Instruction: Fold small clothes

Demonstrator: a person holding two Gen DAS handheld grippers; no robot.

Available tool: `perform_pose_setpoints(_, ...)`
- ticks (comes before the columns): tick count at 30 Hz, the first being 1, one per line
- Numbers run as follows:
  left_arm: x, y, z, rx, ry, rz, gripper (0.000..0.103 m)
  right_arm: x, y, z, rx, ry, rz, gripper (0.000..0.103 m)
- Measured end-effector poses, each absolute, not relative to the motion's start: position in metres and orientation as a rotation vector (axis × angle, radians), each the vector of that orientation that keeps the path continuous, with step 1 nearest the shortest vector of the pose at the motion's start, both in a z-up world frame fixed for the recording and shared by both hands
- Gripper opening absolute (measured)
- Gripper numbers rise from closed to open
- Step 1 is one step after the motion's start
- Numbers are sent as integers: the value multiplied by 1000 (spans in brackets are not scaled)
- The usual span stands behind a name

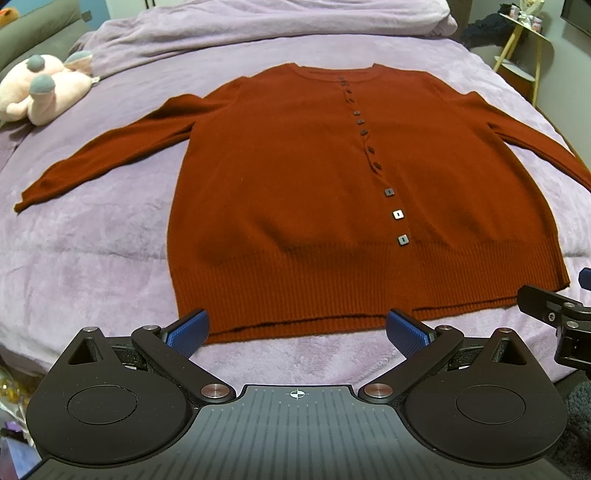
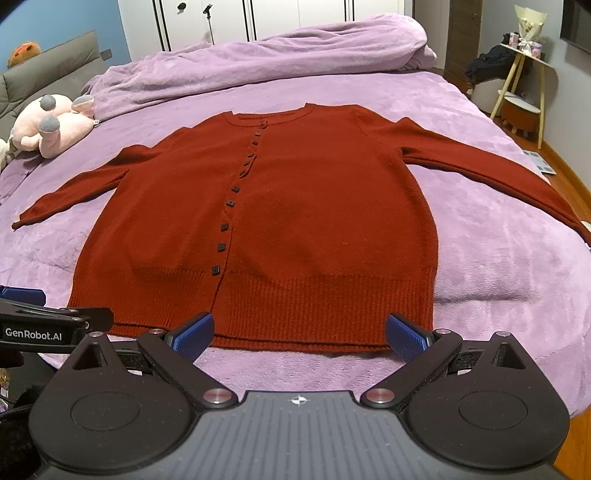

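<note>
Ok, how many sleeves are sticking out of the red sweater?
2. The left sleeve lies flat on the purple blanket, below the pink plush toy. The right sleeve stretches toward the bed's right edge, its cuff cut off from view. Neither is folded in.

Both wrist views low at bed [image 1: 110, 258] foot, sharing cardigan [image 1: 314, 184].

Purple bed [image 2: 480, 258], white wardrobe [image 2: 295, 14], blue wall [image 2: 55, 22].
</note>
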State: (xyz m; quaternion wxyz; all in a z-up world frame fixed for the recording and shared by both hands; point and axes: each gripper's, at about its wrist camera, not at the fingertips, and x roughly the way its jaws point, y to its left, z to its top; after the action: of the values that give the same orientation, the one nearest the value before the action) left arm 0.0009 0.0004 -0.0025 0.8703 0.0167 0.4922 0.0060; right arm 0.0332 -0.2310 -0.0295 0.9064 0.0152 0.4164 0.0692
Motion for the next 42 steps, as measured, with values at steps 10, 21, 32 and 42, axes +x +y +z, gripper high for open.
perform_pose_setpoints(10, 4, 5, -8, 19, 1049, 8, 103, 39, -237, -33, 85, 876, 175, 99)
perform_pose_setpoints(21, 12, 2, -17, 20, 1077, -24, 103, 50, -258, -42, 224, 878, 262, 98)
perform_pose_setpoints(32, 64, 18, -14, -83, 884, -81, 103, 111, -420, -56, 606, 509, 19, 99)
perform_pose_setpoints(42, 112, -4, -57, -176, 906, -53, 103, 151, -569, -126, 1099, 449, -339, 47)
